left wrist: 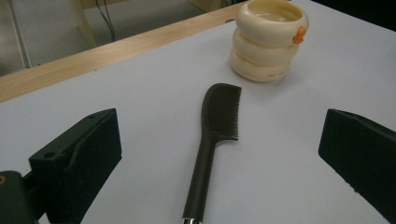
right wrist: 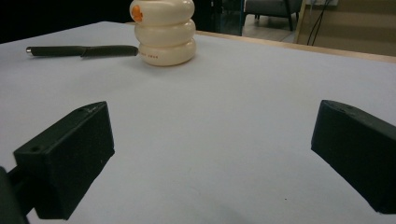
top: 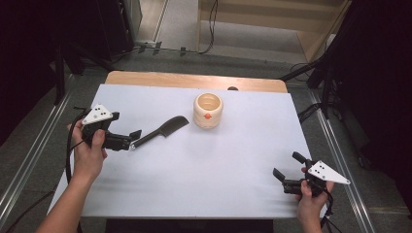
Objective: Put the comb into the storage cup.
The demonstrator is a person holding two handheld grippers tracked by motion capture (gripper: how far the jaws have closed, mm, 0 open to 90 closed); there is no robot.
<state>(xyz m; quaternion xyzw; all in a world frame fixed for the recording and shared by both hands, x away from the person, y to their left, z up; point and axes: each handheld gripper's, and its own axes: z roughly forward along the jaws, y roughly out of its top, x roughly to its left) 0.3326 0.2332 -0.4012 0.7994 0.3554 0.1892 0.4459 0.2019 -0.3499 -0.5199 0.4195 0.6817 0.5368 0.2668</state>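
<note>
White table, comb between left hand-held gripper's jaws.

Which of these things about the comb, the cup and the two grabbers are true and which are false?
1. The left gripper is open, its jaws on either side of the comb's handle end. True.
2. The black comb stands inside the cream cup. False: it lies flat on the white table cover, beside the cup.
3. The right gripper holds the cup. False: it is open and holds nothing, far from the cup.
4. The cup has an orange spot on its side. True.
</note>
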